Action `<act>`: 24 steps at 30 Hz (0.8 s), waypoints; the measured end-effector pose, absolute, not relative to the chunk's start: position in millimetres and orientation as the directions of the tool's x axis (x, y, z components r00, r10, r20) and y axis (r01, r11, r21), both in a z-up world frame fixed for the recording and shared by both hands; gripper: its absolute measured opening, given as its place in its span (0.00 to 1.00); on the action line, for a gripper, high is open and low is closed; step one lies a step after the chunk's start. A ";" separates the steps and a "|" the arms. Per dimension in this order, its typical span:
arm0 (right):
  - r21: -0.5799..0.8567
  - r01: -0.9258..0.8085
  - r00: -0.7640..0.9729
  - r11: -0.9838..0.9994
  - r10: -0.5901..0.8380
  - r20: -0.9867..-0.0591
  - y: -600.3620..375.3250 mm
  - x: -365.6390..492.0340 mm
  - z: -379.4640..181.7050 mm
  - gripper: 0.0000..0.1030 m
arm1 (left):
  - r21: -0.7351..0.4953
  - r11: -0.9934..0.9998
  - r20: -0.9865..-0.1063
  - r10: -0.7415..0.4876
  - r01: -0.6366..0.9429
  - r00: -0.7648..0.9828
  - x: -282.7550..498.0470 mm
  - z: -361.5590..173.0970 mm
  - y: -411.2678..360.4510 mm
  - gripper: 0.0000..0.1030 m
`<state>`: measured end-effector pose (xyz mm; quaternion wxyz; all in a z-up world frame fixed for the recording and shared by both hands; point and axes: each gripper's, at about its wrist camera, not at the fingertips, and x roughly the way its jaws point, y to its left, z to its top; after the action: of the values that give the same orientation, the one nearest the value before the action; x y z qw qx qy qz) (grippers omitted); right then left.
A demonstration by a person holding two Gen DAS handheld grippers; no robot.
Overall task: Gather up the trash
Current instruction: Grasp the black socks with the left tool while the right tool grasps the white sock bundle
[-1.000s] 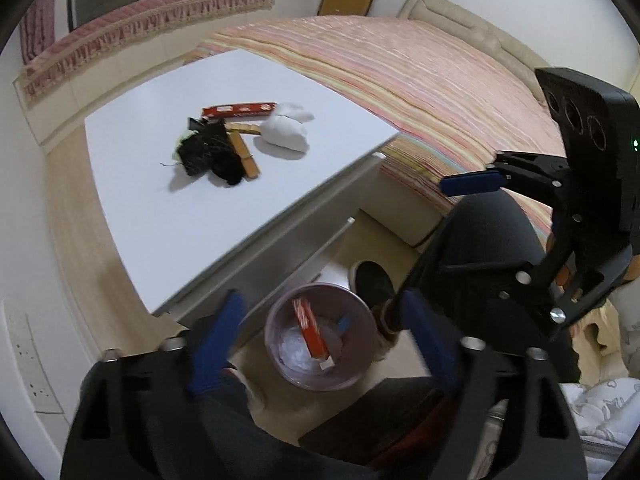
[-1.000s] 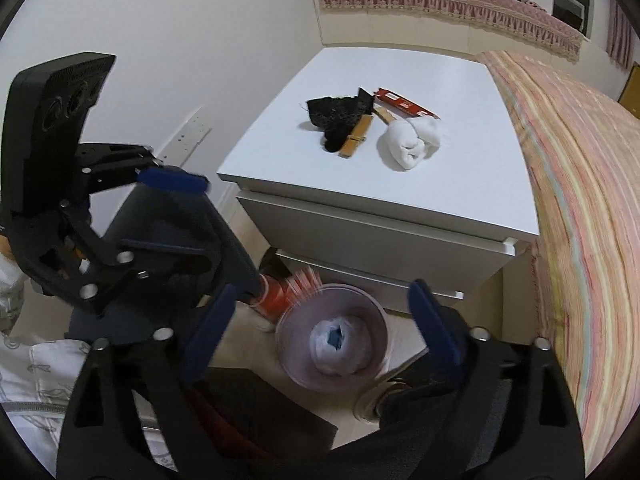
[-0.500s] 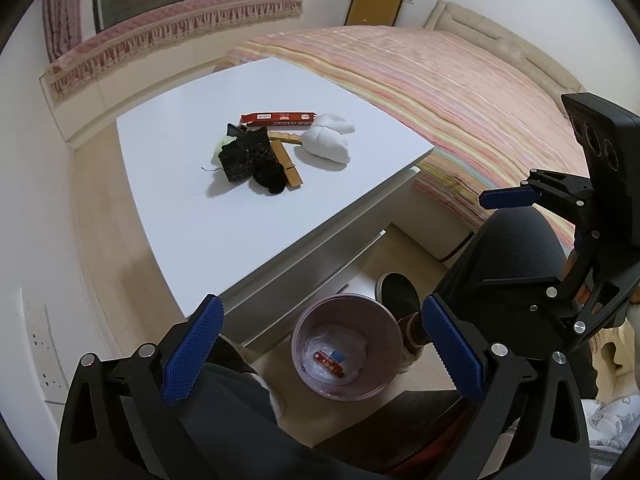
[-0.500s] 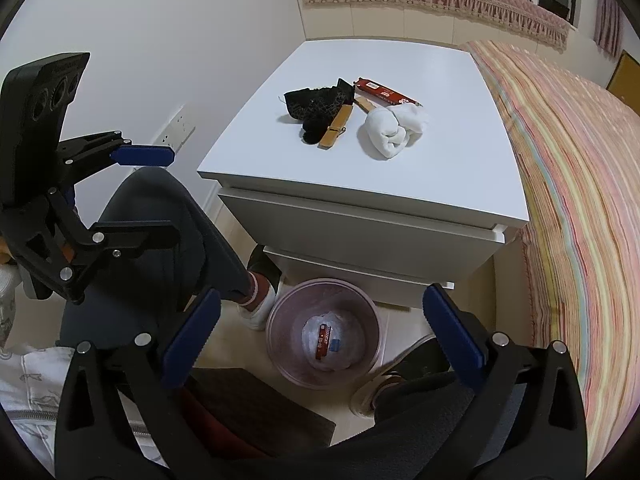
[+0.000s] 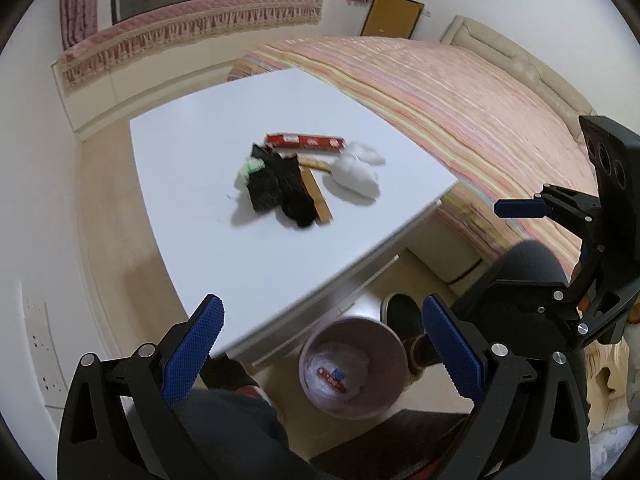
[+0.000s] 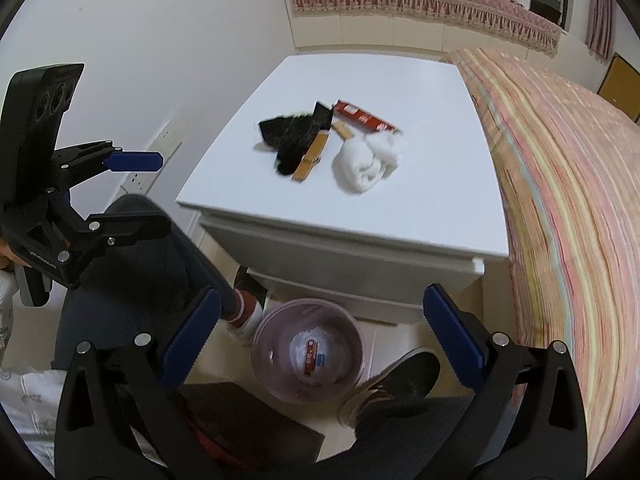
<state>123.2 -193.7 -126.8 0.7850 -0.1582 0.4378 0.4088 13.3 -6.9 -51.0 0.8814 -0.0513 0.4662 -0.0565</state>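
Trash lies in a pile on the white bedside cabinet (image 5: 208,152) (image 6: 420,208): a black crumpled wrapper (image 5: 280,188) (image 6: 292,132), a red wrapper bar (image 5: 306,141) (image 6: 362,115), a tan strip (image 5: 316,196) (image 6: 310,158) and a white wad (image 5: 354,172) (image 6: 366,162). A pink bin (image 5: 352,368) (image 6: 308,354) on the floor below holds a small red packet and white paper. My left gripper (image 5: 324,350) is open and empty above the bin. My right gripper (image 6: 322,346) is open and empty above the bin too.
A striped bed (image 5: 460,96) (image 6: 568,168) flanks the cabinet. The person's legs and shoes (image 5: 404,316) (image 6: 400,376) stand beside the bin. A wall socket (image 6: 138,178) is low on the white wall.
A red packet has dropped into the bin. Both grippers have lifted and tilted up, so the cabinet top sits closer to mid-view. Jaws stay open.
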 end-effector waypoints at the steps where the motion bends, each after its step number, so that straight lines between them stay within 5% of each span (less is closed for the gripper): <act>1: 0.105 -0.780 0.287 0.617 0.502 -0.816 -192.2 127.9 -125.7 0.97 | -0.145 0.988 -0.814 -0.146 0.047 0.562 18.5 -49.9 -3.6 0.93; 24: 0.133 -0.809 0.217 0.573 0.500 -0.838 -130.0 223.6 -140.7 0.92 | -0.325 0.944 -0.825 -0.248 -0.067 0.508 112.7 -81.4 49.1 0.87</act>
<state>223.6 -130.0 -140.7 0.7614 -0.1696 0.4546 0.4299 112.7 49.1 -81.4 0.8536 -0.1595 0.4931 -0.0530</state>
